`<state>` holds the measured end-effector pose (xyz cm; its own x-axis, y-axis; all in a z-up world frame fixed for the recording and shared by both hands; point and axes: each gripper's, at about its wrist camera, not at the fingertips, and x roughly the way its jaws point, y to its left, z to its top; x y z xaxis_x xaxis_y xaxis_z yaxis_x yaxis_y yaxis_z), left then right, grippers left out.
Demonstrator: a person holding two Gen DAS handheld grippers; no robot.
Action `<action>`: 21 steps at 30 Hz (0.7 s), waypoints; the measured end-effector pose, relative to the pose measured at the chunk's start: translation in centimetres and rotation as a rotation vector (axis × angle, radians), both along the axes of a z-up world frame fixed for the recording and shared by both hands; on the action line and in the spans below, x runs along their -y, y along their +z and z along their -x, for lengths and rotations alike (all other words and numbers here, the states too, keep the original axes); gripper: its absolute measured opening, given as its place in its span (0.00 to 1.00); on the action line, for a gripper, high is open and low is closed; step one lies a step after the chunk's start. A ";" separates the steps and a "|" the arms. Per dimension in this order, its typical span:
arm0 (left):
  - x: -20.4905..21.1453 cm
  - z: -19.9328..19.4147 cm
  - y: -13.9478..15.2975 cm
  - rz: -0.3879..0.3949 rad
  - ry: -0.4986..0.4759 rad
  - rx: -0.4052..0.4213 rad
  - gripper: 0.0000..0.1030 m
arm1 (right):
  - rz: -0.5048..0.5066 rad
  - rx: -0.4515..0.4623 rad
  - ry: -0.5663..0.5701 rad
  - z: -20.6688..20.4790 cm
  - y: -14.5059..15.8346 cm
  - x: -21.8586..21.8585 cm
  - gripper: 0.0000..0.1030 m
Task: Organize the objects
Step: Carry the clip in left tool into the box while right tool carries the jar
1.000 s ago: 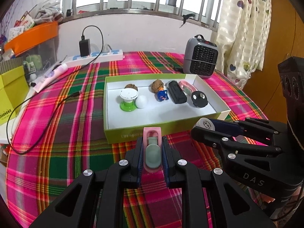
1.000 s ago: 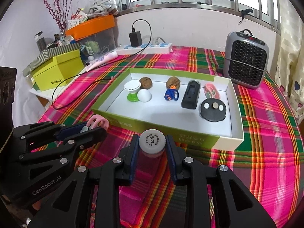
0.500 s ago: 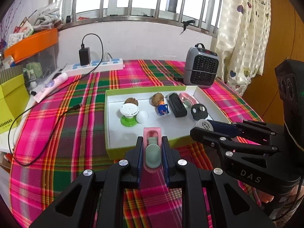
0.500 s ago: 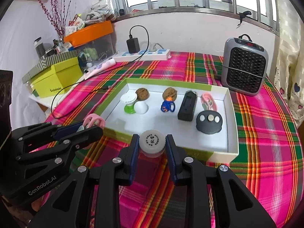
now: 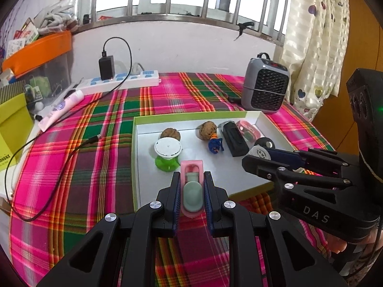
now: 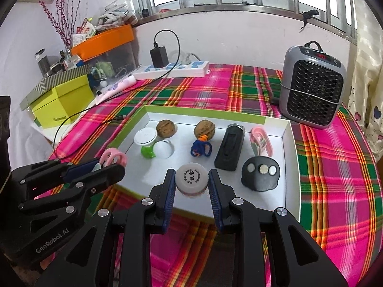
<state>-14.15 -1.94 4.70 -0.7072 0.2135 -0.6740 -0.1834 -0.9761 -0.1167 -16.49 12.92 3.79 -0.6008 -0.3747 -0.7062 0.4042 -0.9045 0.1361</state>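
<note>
1. The left gripper (image 5: pixel 191 186) sits at the bottom centre of its own view. Its jaws are narrow and clamp a pink clip (image 5: pixel 191 192) with a grey-green middle part.
2. The right gripper (image 6: pixel 191 184) sits at the bottom centre of its view. Its jaws press on both sides of a small white round jar (image 6: pixel 191 179) with a printed lid.
3. Both held things hang over the near part of the white tray (image 6: pixel 290 167) with the green rim.
4. Inside the tray, in the middle of the right view, lie two walnuts (image 6: pixel 166 128), a white and green cup (image 6: pixel 146 143), a white ball (image 6: pixel 162 149), a blue knitted toy (image 6: pixel 200 148), a black box (image 6: pixel 230 149), another pink clip (image 6: pixel 260 141) and a black round piece (image 6: pixel 260 174).
5. The tray stands on a pink and green checked cloth (image 6: pixel 335 179).
6. A grey heater (image 6: pixel 312 83) is at the upper right, behind the tray.
</note>
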 end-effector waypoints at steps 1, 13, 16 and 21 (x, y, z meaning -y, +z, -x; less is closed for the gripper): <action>0.1 0.2 -0.1 -0.002 0.002 0.005 0.15 | 0.000 0.003 -0.001 0.2 -0.1 0.0 0.28; -0.3 1.4 -0.9 0.006 0.007 0.029 0.15 | 0.001 0.020 -0.002 1.5 -0.6 -0.4 0.28; -0.4 1.6 -1.0 0.006 0.008 0.031 0.15 | 0.001 0.019 -0.001 1.7 -0.6 -0.4 0.28; -0.5 1.9 -1.2 0.007 0.010 0.035 0.15 | 0.000 0.022 0.002 1.8 -0.7 -0.5 0.28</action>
